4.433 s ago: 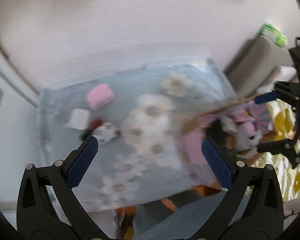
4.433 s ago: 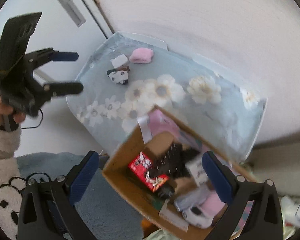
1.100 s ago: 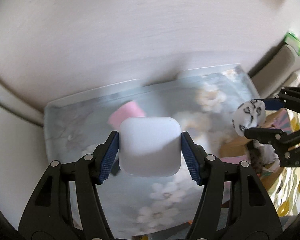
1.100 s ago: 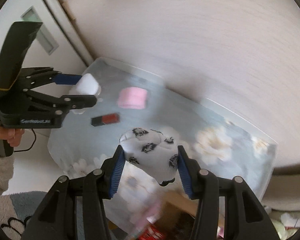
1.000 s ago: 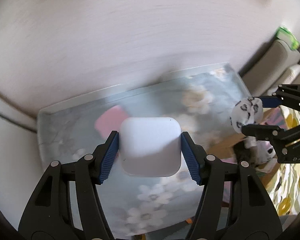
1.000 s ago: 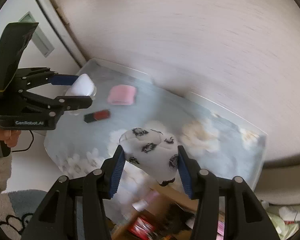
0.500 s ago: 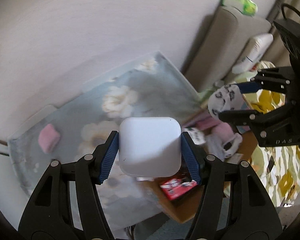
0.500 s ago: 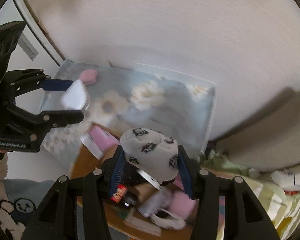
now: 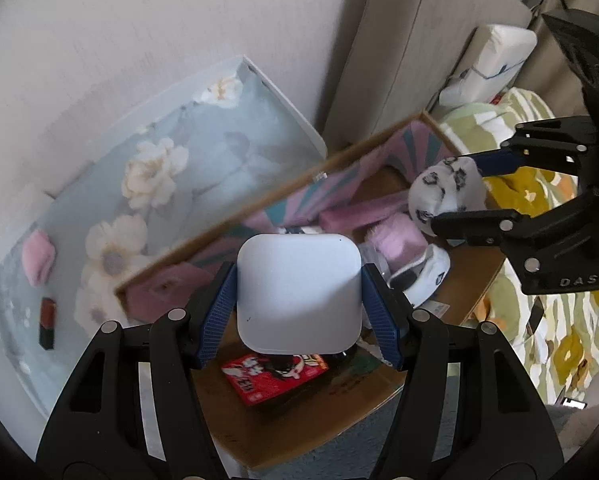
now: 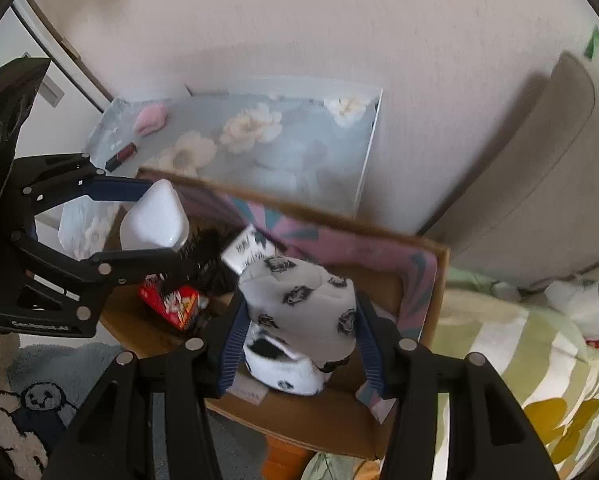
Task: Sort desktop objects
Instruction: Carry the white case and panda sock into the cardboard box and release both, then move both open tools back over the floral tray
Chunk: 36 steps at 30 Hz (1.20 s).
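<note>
My left gripper is shut on a white rounded-square case, held above the open cardboard box. In the right wrist view the same case hangs over the box's left side. My right gripper is shut on a white plush ball with black prints, above the box's middle; it also shows in the left wrist view as the plush ball. On the floral desk mat lie a pink soft pad and a small red-and-black stick.
The box holds a red card pack, pink items, a white-and-black plush and a black comb-like thing. A beige cushion and a green-yellow patterned blanket lie to the right. A blue rug lies below the box.
Both grippers have swung from over the floral mat to over the cardboard box, each keeping its object. The box's contents have come into full view.
</note>
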Each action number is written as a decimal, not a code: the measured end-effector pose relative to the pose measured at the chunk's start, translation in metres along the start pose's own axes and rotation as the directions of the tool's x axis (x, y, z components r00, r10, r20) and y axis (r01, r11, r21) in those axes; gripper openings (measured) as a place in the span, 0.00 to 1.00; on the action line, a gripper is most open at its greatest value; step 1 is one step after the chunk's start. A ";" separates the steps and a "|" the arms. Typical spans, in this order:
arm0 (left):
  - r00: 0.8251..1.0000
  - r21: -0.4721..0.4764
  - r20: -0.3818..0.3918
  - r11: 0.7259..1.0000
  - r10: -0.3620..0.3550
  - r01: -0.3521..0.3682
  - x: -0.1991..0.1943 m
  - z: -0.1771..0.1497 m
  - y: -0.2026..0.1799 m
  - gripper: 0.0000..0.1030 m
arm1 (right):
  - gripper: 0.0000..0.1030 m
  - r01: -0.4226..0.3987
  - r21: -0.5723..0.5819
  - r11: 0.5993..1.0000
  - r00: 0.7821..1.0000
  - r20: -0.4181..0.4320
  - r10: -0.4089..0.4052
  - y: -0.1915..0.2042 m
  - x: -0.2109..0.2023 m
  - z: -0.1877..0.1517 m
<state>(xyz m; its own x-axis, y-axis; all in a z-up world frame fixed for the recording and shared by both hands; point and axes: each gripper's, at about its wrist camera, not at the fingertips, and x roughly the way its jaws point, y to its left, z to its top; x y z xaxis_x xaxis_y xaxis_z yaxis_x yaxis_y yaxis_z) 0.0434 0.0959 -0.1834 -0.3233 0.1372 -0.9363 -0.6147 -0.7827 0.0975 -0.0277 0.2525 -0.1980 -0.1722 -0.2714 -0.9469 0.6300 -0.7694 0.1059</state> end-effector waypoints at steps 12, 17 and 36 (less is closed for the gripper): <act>0.999 -0.031 -0.025 0.999 0.027 -0.027 0.015 -0.011 -0.019 0.58 | 0.46 -0.033 -0.012 0.999 0.999 -0.005 0.033 -0.008 0.002 -0.017; 0.999 -0.039 -0.029 0.999 0.036 -0.037 0.014 -0.013 -0.019 0.58 | 0.47 -0.045 -0.012 0.999 0.999 0.005 0.045 -0.009 0.000 -0.017; 1.000 -0.027 0.015 1.000 -0.014 0.014 -0.019 -0.022 0.009 1.00 | 1.00 -0.129 0.142 0.981 0.992 0.035 0.125 -0.015 -0.015 -0.001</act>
<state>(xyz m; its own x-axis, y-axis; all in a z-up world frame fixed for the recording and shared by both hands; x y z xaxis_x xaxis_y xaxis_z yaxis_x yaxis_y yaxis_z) 0.0596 0.0725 -0.1717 -0.3257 0.1574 -0.9323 -0.5993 -0.7970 0.0748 -0.0340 0.2685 -0.1855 -0.1185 -0.3857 -0.9150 0.5329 -0.8022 0.2691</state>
